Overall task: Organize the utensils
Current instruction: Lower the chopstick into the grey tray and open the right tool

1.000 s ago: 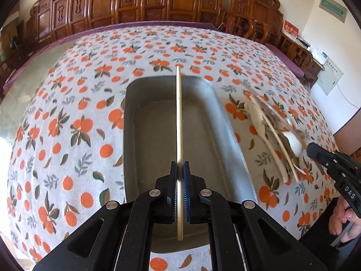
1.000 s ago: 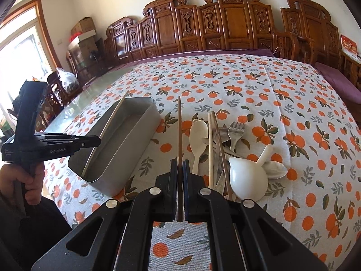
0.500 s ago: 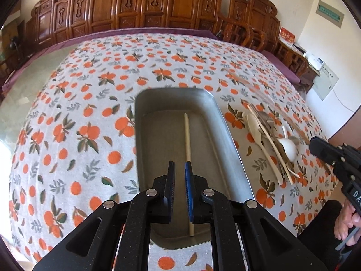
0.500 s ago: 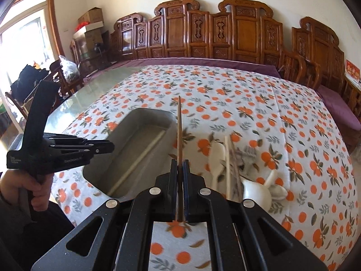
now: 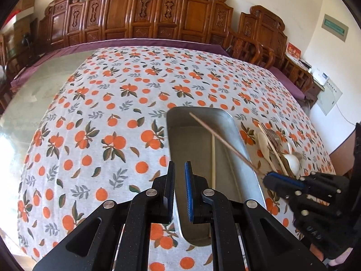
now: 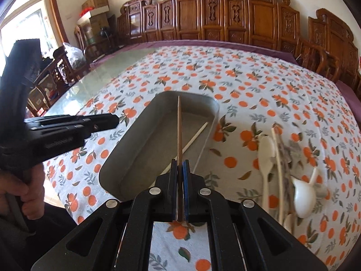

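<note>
A grey metal tray (image 5: 239,133) (image 6: 117,153) lies on the orange-print cloth, and a pale chopstick (image 5: 212,158) (image 6: 195,139) rests loose on its floor. My left gripper (image 5: 179,164) (image 6: 115,119) hovers over the tray's left rim, its jaws a narrow gap apart with nothing between them. My right gripper (image 6: 179,162) (image 5: 267,176) is shut on a brown chopstick (image 6: 179,131) (image 5: 221,137), which points forward above the tray. A pile of loose utensils (image 6: 279,158) (image 5: 270,146) lies to the right of the tray.
The pile holds a white plastic spoon (image 6: 266,153), a white ceramic soup spoon (image 6: 303,198), more chopsticks and a fork. Carved wooden chairs (image 6: 259,18) line the far edge of the table. A person's hand (image 6: 29,192) holds the left gripper's handle.
The left gripper let go of the pale chopstick, which now lies in the tray, then drew back to the left. The right gripper carried the brown chopstick leftward over the tray.
</note>
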`<state>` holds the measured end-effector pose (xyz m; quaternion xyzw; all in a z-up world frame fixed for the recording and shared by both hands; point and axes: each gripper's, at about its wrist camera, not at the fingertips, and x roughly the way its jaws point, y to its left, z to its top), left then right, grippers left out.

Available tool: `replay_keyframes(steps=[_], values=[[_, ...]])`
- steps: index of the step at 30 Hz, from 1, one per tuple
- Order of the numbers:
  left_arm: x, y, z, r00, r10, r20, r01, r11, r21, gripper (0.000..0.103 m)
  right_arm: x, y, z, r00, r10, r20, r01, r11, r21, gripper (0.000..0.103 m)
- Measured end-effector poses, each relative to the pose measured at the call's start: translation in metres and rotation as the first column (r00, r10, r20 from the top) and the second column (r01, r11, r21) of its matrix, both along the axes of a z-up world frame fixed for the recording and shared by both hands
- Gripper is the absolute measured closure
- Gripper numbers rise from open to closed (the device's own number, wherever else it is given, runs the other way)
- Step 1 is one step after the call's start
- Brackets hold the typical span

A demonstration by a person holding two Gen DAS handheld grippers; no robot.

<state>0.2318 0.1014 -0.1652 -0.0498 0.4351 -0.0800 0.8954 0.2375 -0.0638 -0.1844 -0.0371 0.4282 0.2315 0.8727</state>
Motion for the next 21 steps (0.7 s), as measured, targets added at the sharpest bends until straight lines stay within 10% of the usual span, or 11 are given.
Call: replay_keyframes(steps=[21], values=[[-0.002,-0.006,0.005,1.000,-0.007,0.022,0.007,1.000,-0.007,0.093,-0.003,-0.013,0.002,1.000,0.024,0.014,-0.024,0.999,0.047,0.096]])
